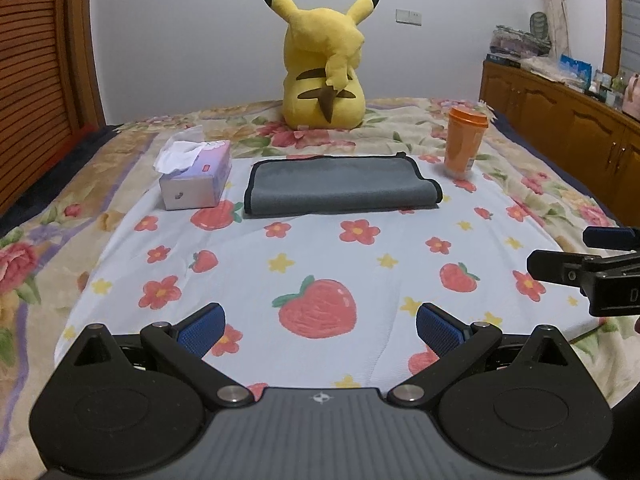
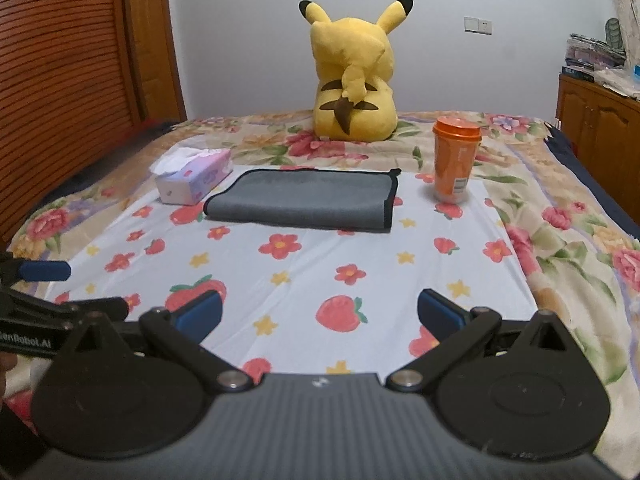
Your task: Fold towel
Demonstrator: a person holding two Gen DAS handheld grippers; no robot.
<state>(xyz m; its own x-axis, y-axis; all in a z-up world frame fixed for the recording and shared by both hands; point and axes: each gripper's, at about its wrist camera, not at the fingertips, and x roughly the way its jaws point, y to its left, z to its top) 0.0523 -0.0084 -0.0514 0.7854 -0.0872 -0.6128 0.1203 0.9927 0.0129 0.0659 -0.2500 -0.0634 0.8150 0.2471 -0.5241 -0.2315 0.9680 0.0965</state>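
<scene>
On the bed (image 1: 320, 264), a folded grey towel (image 1: 340, 186) lies flat (untouched); left gripper (image 1: 320, 326) and right gripper (image 2: 320, 312) fingers both released.

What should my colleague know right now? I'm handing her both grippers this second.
Left gripper: open, empty, hovering over the strawberry-print sheet.
Right gripper: open, empty, alongside it.
The grey towel lies ahead, already folded over at least once, between the tissue box and the orange cup, touching neither.
Neither gripper touches the towel.
Left: if another fold is wanted, reach forward and grasp the towel's edge; otherwise it looks finished.
</scene>
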